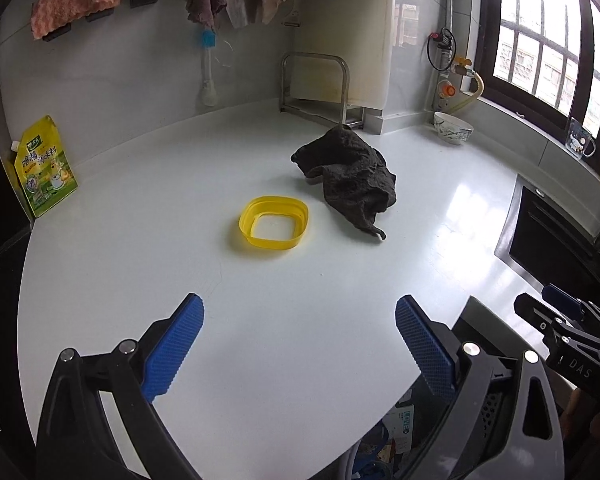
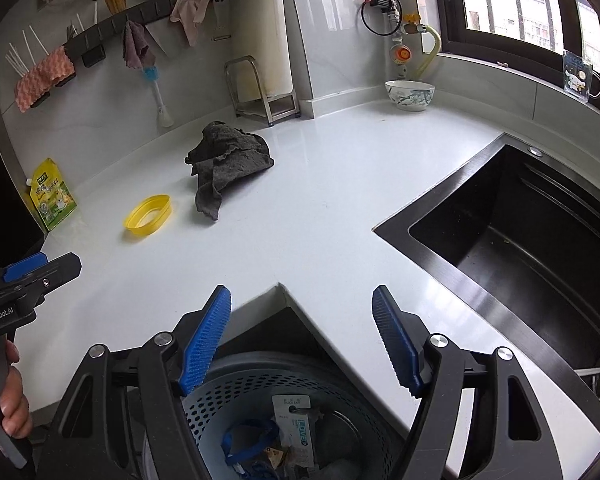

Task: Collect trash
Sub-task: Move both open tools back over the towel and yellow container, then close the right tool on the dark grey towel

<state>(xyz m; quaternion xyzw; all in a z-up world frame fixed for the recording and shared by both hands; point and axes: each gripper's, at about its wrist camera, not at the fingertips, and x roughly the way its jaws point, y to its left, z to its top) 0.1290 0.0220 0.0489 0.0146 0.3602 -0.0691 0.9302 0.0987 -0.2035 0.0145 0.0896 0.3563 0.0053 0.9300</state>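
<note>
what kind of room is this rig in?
Most likely a home kitchen: white countertop with a black inset sink, dishcloths on a wall rail, and a gas valve with hose by the window.

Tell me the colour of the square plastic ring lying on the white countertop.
Yellow; the square plastic ring shows best in the left wrist view.

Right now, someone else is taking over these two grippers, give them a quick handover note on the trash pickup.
Left gripper: open, empty, above the white counter.
Right gripper: open, empty, over the perforated bin below the counter edge.
Done: bin already holds packaging and scraps.
Left on the counter: yellow plastic ring, with the dark cloth beside it. Green seasoning pouch stands at the wall; whether it counts as trash is unclear.
</note>
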